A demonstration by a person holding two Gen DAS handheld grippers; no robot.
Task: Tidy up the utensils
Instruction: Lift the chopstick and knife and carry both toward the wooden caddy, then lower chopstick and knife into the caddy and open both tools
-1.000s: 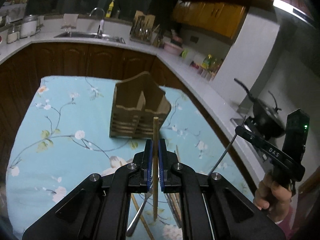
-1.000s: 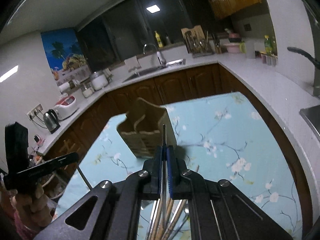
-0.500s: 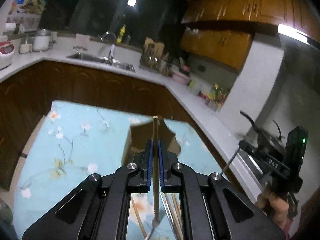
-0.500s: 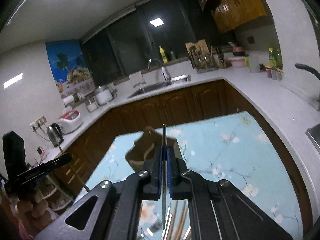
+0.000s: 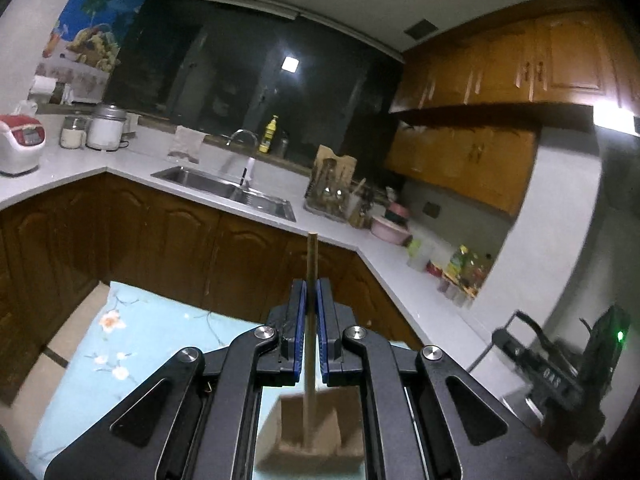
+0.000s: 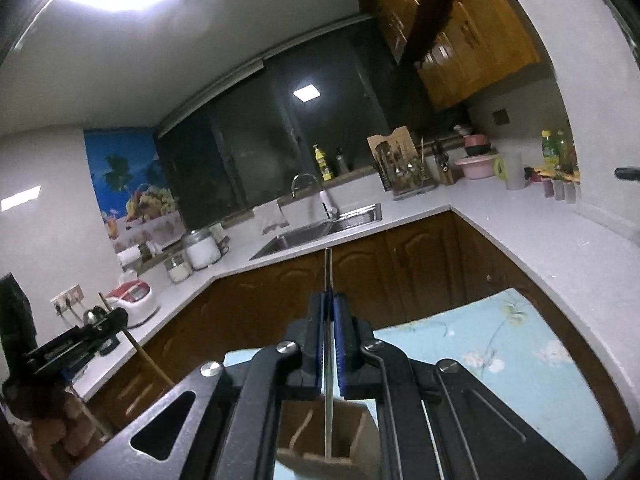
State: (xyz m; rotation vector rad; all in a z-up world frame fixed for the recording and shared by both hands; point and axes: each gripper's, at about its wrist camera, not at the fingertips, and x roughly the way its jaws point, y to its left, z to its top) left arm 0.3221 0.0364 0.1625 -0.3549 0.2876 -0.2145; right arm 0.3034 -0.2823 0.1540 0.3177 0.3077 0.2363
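While both grippers hang over a table under a pale blue floral cloth [image 5: 132,336], each grips one utensil upright. Blue pads of the left gripper [image 5: 311,300] are pressed onto a round wooden chopstick [image 5: 311,264]; its lower end reaches down into a brown wooden utensil holder with compartments [image 5: 316,436]. Pinched in the right gripper [image 6: 329,312] is a thin silver metal utensil handle [image 6: 328,272], its lower part dropping into the same holder. Dark wooden cabinets [image 5: 180,248] and a steel sink [image 5: 224,190] lie beyond.
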